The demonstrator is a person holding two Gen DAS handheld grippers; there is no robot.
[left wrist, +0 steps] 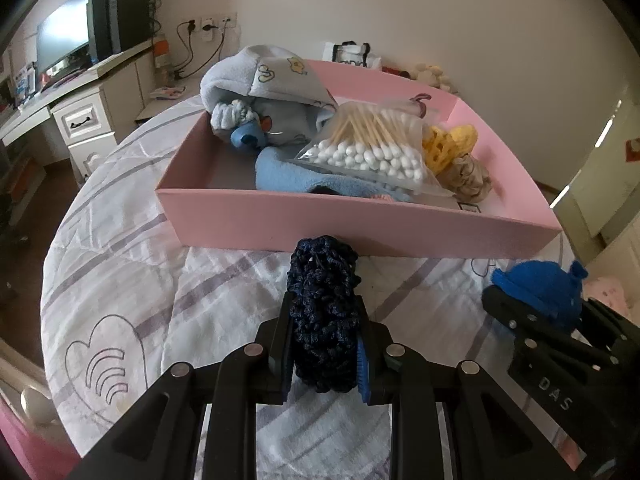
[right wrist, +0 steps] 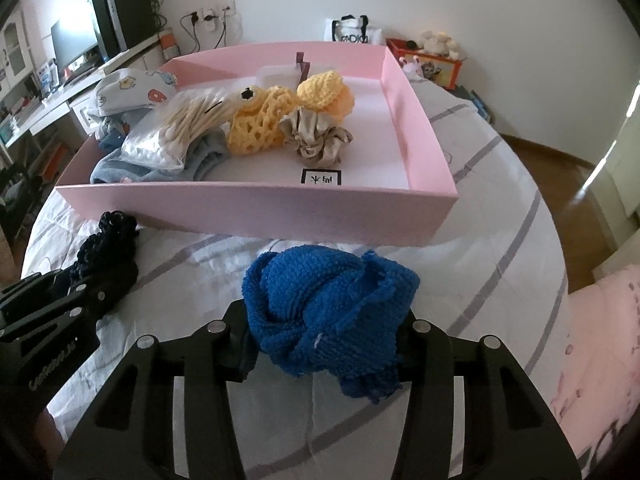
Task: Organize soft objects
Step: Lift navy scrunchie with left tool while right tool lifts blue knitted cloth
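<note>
left gripper (left wrist: 324,316) — points steeply down, jaws clamped tight on a dark knit bundle (left wrist: 324,312) | right gripper (right wrist: 324,320) — at its 3 o'clock, pitched down alike, jaws pressed against a blue knit bundle (right wrist: 328,308)

A dark navy crocheted piece (left wrist: 324,320) is clamped in the left gripper (left wrist: 325,344) over the quilt (left wrist: 132,280), just before the pink tray (left wrist: 280,220).

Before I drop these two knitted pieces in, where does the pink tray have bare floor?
The pink tray is bare along its right wall, beside the beige scrunchie and yellow crochet. Its left half is crowded with cotton swabs and blue cloths.
</note>
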